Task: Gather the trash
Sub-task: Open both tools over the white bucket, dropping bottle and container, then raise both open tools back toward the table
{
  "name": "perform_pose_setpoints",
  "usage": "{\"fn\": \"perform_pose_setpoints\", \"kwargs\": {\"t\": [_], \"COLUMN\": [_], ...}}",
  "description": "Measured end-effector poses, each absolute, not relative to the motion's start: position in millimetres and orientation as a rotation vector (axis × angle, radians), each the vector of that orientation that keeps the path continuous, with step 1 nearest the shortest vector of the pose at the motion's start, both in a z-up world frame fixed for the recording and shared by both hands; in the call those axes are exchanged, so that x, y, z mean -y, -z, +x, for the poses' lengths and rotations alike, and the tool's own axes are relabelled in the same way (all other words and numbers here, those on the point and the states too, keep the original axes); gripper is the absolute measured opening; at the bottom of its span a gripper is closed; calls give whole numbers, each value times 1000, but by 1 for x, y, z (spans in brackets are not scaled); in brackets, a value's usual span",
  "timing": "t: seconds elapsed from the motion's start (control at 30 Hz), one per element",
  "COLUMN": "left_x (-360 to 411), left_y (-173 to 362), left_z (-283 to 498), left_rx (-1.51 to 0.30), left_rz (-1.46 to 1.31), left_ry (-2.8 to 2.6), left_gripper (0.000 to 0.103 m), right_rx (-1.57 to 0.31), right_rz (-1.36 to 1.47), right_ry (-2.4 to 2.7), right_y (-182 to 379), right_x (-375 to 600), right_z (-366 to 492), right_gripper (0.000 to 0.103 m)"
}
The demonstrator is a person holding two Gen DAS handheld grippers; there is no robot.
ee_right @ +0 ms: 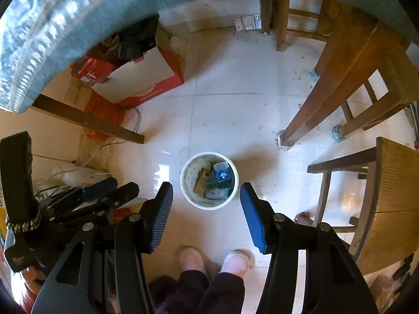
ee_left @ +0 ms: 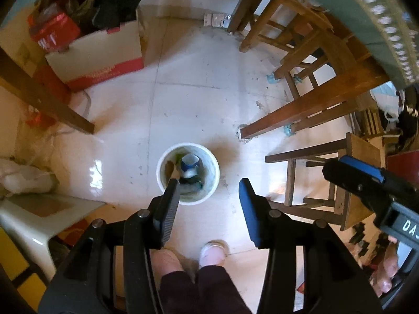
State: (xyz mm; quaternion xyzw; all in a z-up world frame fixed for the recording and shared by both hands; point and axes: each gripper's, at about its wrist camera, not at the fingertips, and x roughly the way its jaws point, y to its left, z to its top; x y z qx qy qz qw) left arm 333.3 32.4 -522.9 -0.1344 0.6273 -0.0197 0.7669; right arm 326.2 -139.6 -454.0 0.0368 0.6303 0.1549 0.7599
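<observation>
Pale tiled floor (ee_right: 222,83), a little dirty, seen from above under a table with a green patterned cloth (ee_right: 52,13). In the middle of the floor, a small white bin (ee_right: 209,180), upright, with trash already inside: a blue and white cup (ee_right: 223,174), a brown piece of cardboard (ee_right: 201,181) and a grey crumpled wrapper (ee_right: 216,193). Left gripper (ee_left: 209,198) pointing down at the floor, jaws apart, nothing between them; the black finger (ee_left: 167,209) crossing the near rim of the bin in the left wrist view, the blue finger (ee_left: 251,209) to the side of the bin. Right gripper (ee_right: 207,209) also pointing down, jaws apart and empty, the bin showing in the gap between the two fingers, not touched. Behind the bin, a red and white cardboard box (ee_right: 146,78) full of dark things, against the wall. To the right, wooden table legs (ee_right: 327,91) and a wooden chair (ee_right: 379,196), well apart from the bin. Near the bottom edge, two pale slippers (ee_right: 212,260) and dark trouser legs (ee_right: 199,290) of the person, standing just before the bin.
</observation>
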Motion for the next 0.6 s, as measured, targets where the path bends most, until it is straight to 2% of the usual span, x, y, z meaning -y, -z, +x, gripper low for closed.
{"fn": "perform_pose_setpoints", "kwargs": {"t": [0.3,0.6], "left_x": [-44,-67], "left_y": [414,274], "left_z": [324,303], "left_rx": [-1246,-1076], "left_rz": [-245,-215], "left_ry": [42,39], "left_gripper": [46,46], "right_rx": [-1298,-1137], "right_rz": [85,55], "right_ry": [-355,-378], "right_y": [379,252], "right_x": [130,110], "right_z": [322,297], "right_gripper": [50,50]}}
